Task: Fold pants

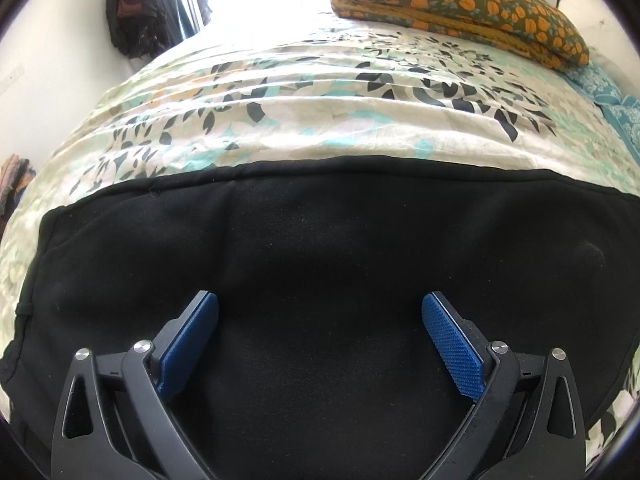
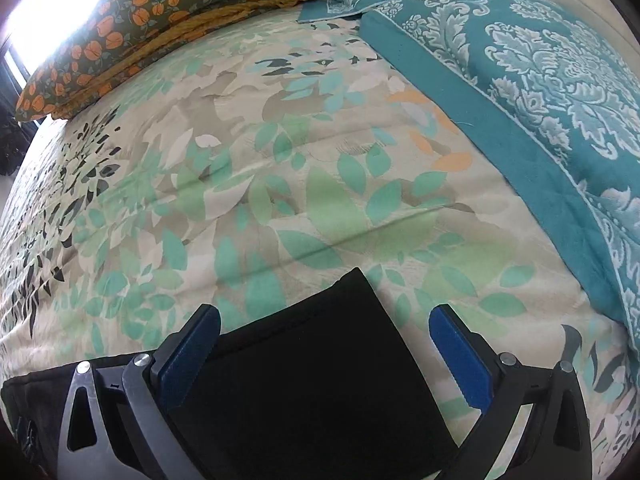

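Black pants (image 1: 320, 248) lie flat on the leaf-print bedspread (image 1: 304, 112). In the left wrist view they fill the lower half of the frame, and my left gripper (image 1: 320, 312) hovers over them, open and empty, with blue pads (image 1: 452, 352) spread wide. In the right wrist view one end of the pants (image 2: 312, 368) lies below my right gripper (image 2: 324, 320), its corner pointing away. The right gripper is open and empty, its fingers straddling that end. I cannot tell whether either gripper touches the cloth.
A pillow with orange flowers (image 1: 460, 4) lies at the far side of the bed, also in the right wrist view (image 2: 160, 12). A folded teal patterned blanket (image 2: 540, 92) covers the right side. Dark bags (image 1: 136, 20) hang at the wall, far left.
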The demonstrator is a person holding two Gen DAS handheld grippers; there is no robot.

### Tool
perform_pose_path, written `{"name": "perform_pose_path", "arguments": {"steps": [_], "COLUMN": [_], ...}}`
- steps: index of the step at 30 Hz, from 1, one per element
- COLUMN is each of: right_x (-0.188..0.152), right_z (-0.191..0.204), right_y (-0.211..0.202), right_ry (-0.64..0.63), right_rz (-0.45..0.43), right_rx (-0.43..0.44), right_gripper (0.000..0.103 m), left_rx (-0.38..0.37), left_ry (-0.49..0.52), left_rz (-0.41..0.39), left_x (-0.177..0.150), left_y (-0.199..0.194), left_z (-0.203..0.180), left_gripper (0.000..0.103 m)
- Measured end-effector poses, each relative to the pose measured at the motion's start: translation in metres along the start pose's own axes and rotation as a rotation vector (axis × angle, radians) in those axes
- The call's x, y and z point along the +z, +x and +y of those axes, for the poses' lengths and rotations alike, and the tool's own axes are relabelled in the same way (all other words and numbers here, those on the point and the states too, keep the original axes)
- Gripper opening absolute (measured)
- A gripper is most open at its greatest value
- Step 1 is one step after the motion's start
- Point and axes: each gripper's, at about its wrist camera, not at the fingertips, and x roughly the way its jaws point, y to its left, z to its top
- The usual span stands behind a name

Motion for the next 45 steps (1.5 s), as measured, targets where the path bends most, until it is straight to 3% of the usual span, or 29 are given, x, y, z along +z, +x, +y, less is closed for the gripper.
{"name": "perform_pose_path", "arguments": {"steps": [1, 3, 4, 5, 7, 9, 12, 16, 18, 20, 23, 26, 31, 36, 41, 45], "right_x": [0.0, -0.002, -0.003, -0.005, -0.012, -0.024, -0.059, -0.147, -0.205, -0.266, -0.346, -0.397, -0.411, -0.415, -0.412, -0.412], "right_z": [-0.001, -0.002, -0.002, -0.001, 0.003, 0.008, 0.013, 0.024, 0.023, 0.02, 0.017, 0.016, 0.018, 0.011, 0.012, 0.006], "right_y": [0.007, 0.009, 0.003, -0.005, -0.022, -0.051, -0.111, -0.193, -0.223, -0.243, -0.248, -0.237, -0.225, -0.225, -0.229, -0.229], "right_ry": [-0.001, 0.003, -0.007, -0.026, -0.056, -0.098, -0.101, -0.149, -0.139, -0.102, -0.036, 0.004, -0.058, -0.011, -0.006, 0.003], "right_rz": [0.013, 0.015, -0.015, -0.037, -0.065, -0.132, -0.241, -0.343, -0.355, -0.347, -0.299, -0.241, -0.227, -0.239, -0.262, -0.271], "right_rx": [-0.013, -0.005, -0.003, -0.01, 0.017, 0.026, 0.137, 0.262, 0.326, 0.372, 0.377, 0.351, 0.28, 0.299, 0.301, 0.298], "right_gripper": [0.103, 0.092, 0.07, 0.027, 0.016, 0.014, 0.013, 0.013, 0.012, 0.012, 0.012, 0.012, 0.012, 0.012, 0.012, 0.012], "left_rx": [-0.005, -0.008, -0.006, -0.005, -0.001, 0.007, 0.023, 0.009, -0.022, -0.062, -0.128, -0.177, -0.19, -0.16, -0.169, -0.18], "left_ry": [-0.004, -0.005, -0.004, -0.004, -0.001, 0.002, 0.008, -0.002, -0.022, -0.074, -0.14, -0.155, -0.096, -0.041, -0.055, -0.039], "left_rz": [-0.004, -0.01, -0.011, -0.012, -0.011, -0.009, 0.0, 0.092, 0.161, 0.152, 0.141, 0.135, 0.141, 0.188, 0.199, 0.178], "left_x": [0.0, -0.001, -0.001, -0.001, -0.001, -0.001, 0.001, 0.01, 0.013, 0.007, -0.011, -0.035, -0.078, -0.109, -0.112, -0.094], "left_y": [0.0, 0.001, 0.002, 0.003, 0.003, 0.002, 0.001, -0.002, -0.01, -0.032, -0.068, -0.102, -0.144, -0.156, -0.161, -0.165], "left_z": [0.001, 0.001, 0.0, -0.001, -0.002, -0.004, -0.006, -0.004, 0.001, 0.011, 0.029, 0.044, 0.055, 0.056, 0.052, 0.039], "left_gripper": [0.102, 0.102, 0.102, 0.102, 0.102, 0.102, 0.102, 0.102, 0.101, 0.101, 0.101, 0.101, 0.101, 0.101, 0.101, 0.101]}}
